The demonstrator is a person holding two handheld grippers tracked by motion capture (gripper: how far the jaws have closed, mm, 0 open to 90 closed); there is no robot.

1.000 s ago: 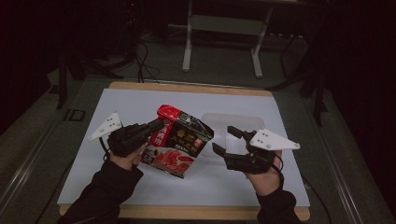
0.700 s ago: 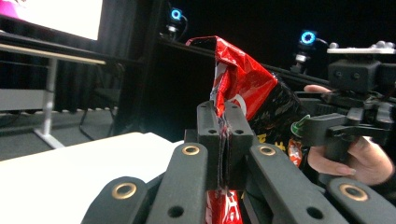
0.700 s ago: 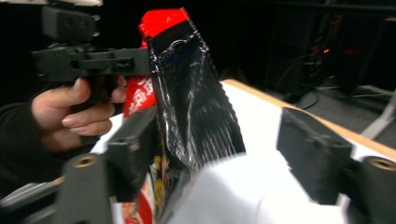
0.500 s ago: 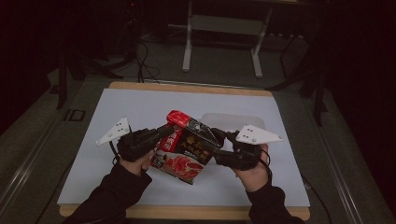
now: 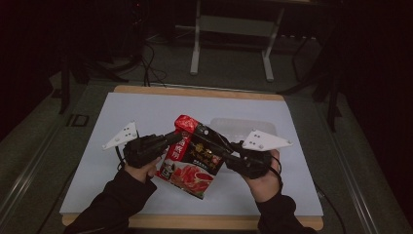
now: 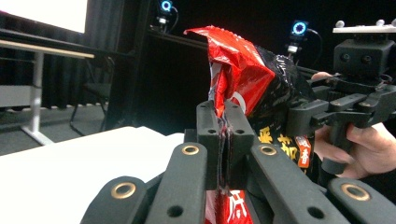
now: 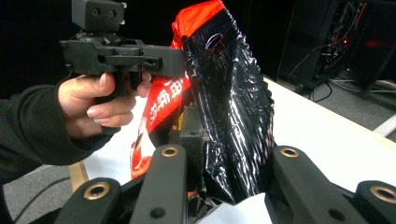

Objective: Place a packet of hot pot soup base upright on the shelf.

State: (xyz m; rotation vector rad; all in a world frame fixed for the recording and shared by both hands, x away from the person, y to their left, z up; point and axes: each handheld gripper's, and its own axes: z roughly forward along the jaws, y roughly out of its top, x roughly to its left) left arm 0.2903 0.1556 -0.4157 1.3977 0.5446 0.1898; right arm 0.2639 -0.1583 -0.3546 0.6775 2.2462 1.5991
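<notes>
A red and black snack bag (image 5: 192, 158) is held up over the white table mat (image 5: 107, 170) between both grippers. My left gripper (image 5: 171, 140) is shut on the bag's left edge; in the left gripper view its jaws pinch the red foil (image 6: 225, 140). My right gripper (image 5: 221, 148) has come in from the right and grips the bag's black back side (image 7: 233, 116), which hides one of its fingers. Each gripper appears in the other's view: the right gripper (image 6: 345, 109) and the left gripper (image 7: 121, 56), each with the hand that holds it.
A clear plastic container (image 5: 243, 126) lies on the mat just behind the bag. The wooden table edge (image 5: 195, 222) runs along the front. A metal stand (image 5: 231, 44) and cables are on the floor beyond the table.
My right gripper moved left from open and apart to the bag's right side and closed on it. The bag shifted slightly right and tilted more upright between both grippers.
</notes>
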